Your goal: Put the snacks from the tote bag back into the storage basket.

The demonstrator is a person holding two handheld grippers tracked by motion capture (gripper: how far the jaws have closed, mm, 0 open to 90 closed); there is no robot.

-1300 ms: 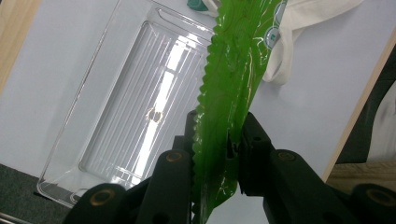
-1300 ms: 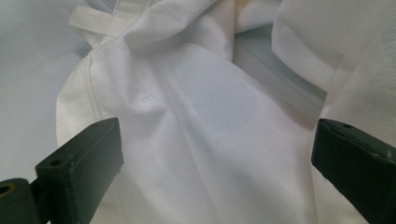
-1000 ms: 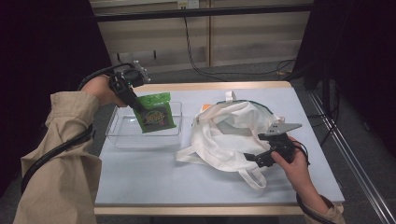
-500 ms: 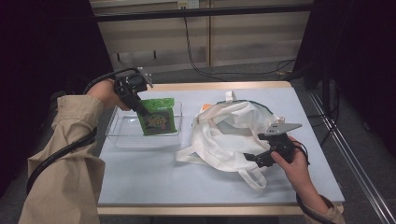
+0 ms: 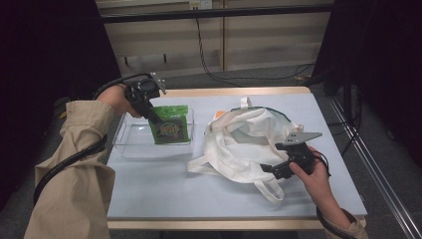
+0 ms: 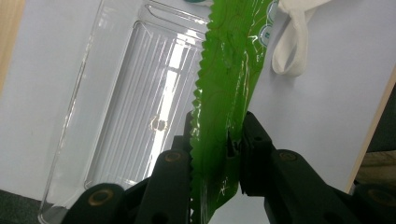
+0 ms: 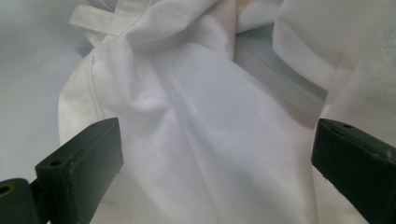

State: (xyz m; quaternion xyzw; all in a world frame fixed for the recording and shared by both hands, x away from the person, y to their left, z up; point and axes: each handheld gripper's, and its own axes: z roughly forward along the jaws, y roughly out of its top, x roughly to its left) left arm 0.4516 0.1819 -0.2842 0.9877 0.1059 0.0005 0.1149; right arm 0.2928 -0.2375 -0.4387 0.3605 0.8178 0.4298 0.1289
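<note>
Pale blue tabletop under dim room light, wood trim along the far edge, dark curtains closing in on both sides. Left gripper [image 5: 158, 121] clamping a green snack packet [image 5: 170, 125] by its serrated edge, jaws drawn narrow on the film, seen up close along the packet [image 6: 224, 88]. Hanging upright over the clear plastic tray [image 5: 130, 144] at the left of the table, long axis running down from the jaws, lower end looking to be inside the tray walls, though hard telling whether touching the floor of it. Tray ribbing [image 6: 116, 116] showing just behind the packet. Over to the right: white tote bag [image 5: 244, 144] slumped open, mouth facing up and toward the far side, well apart from the tray. Right gripper [image 5: 276, 170] sitting at the bag's near edge, jaws spread wide with white cloth [image 7: 196, 140] lying between them, not pinching from the look of it. Bag lying to the right of the packet, across open table; left hand carrying, right hand much nearer the bag, so likely readying to hold the opening.
</note>
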